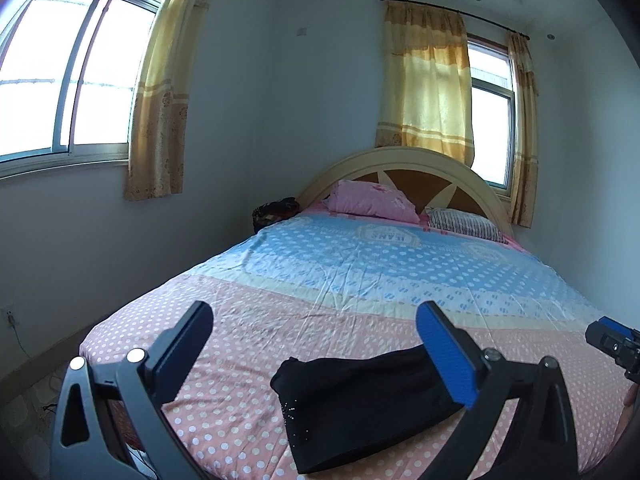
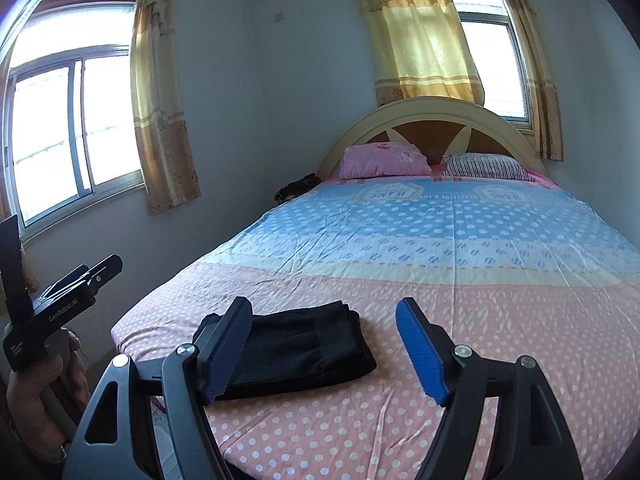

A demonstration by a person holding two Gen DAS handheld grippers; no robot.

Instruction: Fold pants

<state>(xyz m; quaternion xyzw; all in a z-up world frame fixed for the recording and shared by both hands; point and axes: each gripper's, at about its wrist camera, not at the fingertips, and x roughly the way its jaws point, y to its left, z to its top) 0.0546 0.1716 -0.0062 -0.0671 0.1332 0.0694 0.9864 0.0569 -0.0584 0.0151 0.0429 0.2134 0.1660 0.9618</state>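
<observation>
The black pants (image 1: 360, 404) lie folded into a compact rectangle on the pink dotted sheet near the foot of the bed; they also show in the right wrist view (image 2: 296, 348). My left gripper (image 1: 316, 320) is open and empty, held above the pants. My right gripper (image 2: 324, 316) is open and empty, held above the pants' right end. The right gripper's body (image 1: 616, 344) shows at the right edge of the left wrist view. The left gripper's body (image 2: 60, 308), held by a hand, shows at the left edge of the right wrist view.
The bed (image 2: 460, 240) has a pink and blue dotted sheet and an arched headboard (image 2: 432, 116). A pink pillow (image 2: 384, 160) and a striped pillow (image 2: 484, 166) lie at its head. A dark bag (image 2: 296, 190) sits by the wall. Curtained windows are on the left and behind.
</observation>
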